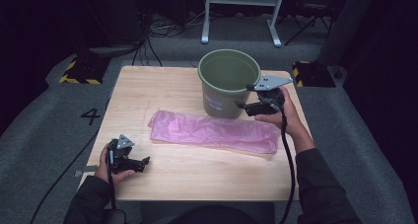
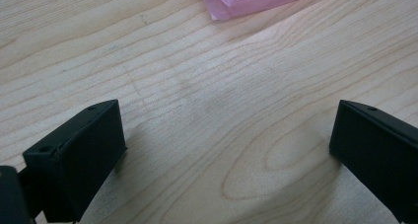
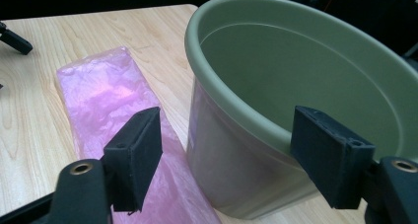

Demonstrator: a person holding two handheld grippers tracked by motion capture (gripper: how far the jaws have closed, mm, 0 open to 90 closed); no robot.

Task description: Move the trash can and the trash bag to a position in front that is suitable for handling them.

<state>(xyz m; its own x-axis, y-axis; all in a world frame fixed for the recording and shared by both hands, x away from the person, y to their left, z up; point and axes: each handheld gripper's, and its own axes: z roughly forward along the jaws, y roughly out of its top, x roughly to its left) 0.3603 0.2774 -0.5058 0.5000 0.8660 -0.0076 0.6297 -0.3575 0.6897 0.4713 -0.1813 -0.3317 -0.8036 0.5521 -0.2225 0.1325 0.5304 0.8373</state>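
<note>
Right gripper (image 3: 224, 155) jaws wide open, straddling green bucket (image 3: 305, 86) rim, no grip; left gripper (image 2: 226, 155) jaws wide open, empty, over bench (image 2: 197, 86); pink bag (image 1: 212, 131) flat.

The bucket (image 1: 229, 81) is dull olive green. The plastic bag (image 1: 214, 131) is translucent pink. The desk (image 1: 162, 88) has pale wood grain. Both grippers' jaws are black.

A green bucket (image 1: 229, 83) stands upright toward the far side of the wooden table (image 1: 162, 91). A flat pink plastic bag (image 1: 214, 131) lies across the table's middle, just in front of the bucket. The right gripper (image 1: 242, 96), held in a hand, hovers at the bucket's right side by its rim. The left gripper (image 1: 146, 161) rests low near the table's front left corner, well apart from the bag.
</note>
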